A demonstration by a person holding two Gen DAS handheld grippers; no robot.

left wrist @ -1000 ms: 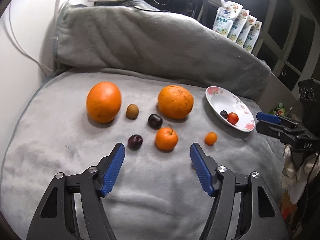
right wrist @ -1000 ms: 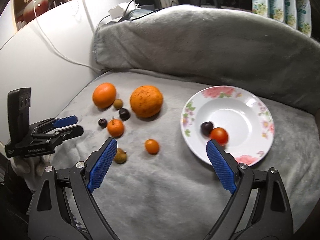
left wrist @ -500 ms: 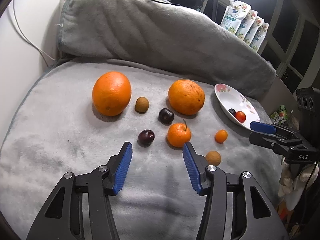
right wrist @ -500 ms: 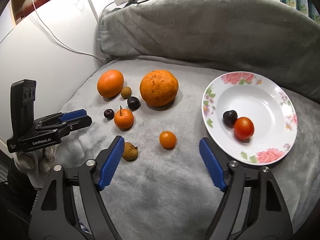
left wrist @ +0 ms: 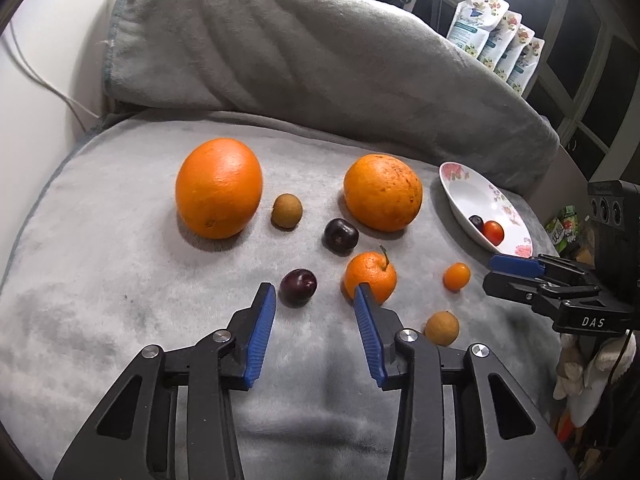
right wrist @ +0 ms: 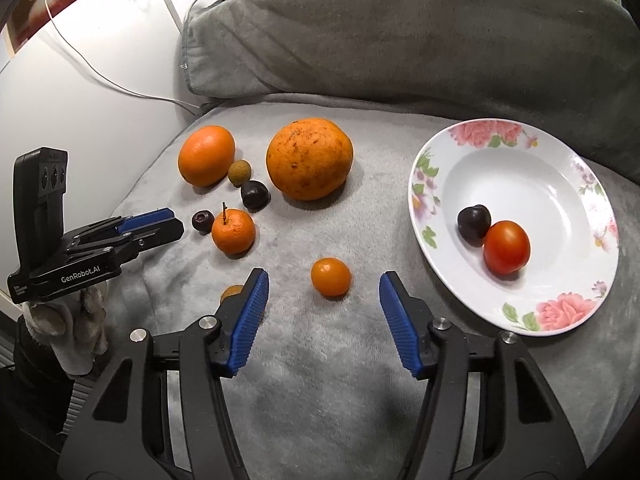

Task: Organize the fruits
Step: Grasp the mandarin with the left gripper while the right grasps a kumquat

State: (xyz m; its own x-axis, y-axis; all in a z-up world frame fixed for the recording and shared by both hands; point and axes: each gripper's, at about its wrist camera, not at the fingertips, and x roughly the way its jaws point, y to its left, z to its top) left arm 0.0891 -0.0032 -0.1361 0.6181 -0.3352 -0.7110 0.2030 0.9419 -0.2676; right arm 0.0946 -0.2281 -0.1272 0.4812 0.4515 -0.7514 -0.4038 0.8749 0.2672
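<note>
Right wrist view: right hand-held gripper [right wrist: 323, 294] wide open, empty, small orange fruit [right wrist: 331, 277] between its tips, plate [right wrist: 436, 204] near right. Left hand-held gripper [left wrist: 315, 307] open, empty, by plum [left wrist: 298, 287]. Advice: centre fruit between pads, close gently; round, may roll.

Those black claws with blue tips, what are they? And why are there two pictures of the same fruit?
They are two grabbing tools, one in each of a person's hands. Each tool carries a camera looking out along its fingers, so there is one picture per tool.

The left gripper is open, with a dark plum just ahead. The right gripper is open too, with a small orange fruit just beyond its tips. Neither holds anything.

On the grey blanket lie two big oranges, a stemmed tangerine, another plum and two small brown fruits. The flowered plate holds a plum touching a red tomato.
</note>
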